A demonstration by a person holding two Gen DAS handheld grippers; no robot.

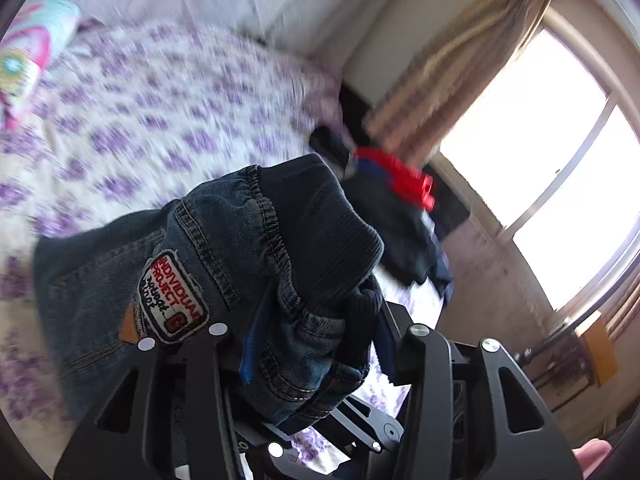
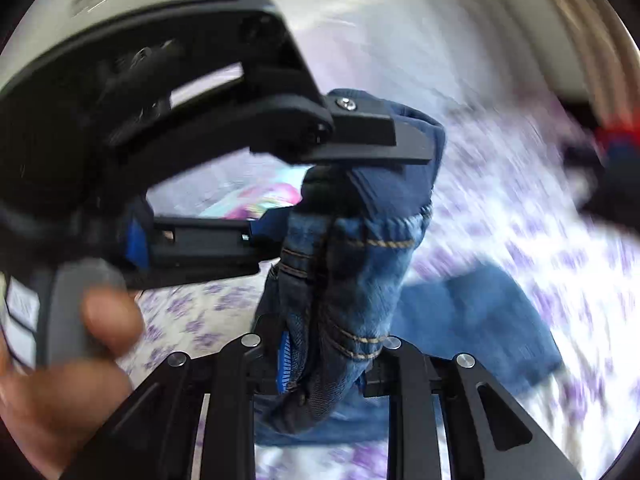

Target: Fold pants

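Dark blue denim pants (image 1: 120, 280) with a sewn patch (image 1: 172, 296) and a ribbed waistband hang above the bed. My left gripper (image 1: 316, 344) is shut on the bunched waistband, with fabric filling the space between its fingers. In the right wrist view the left gripper (image 2: 340, 200) reaches in from the upper left and clamps the top of the pants (image 2: 360, 272). My right gripper (image 2: 324, 344) is shut on the same bunch of denim just below it. A pant leg (image 2: 480, 320) trails down onto the bed. A person's hand (image 2: 80, 340) holds the left gripper's handle.
The bed sheet (image 1: 160, 100) is white with purple flowers. A colourful pillow (image 1: 28, 60) lies at its far left. A pile of dark and red clothes (image 1: 400, 200) sits at the bed's right edge, near a curtain (image 1: 460, 60) and a bright window (image 1: 540, 140).
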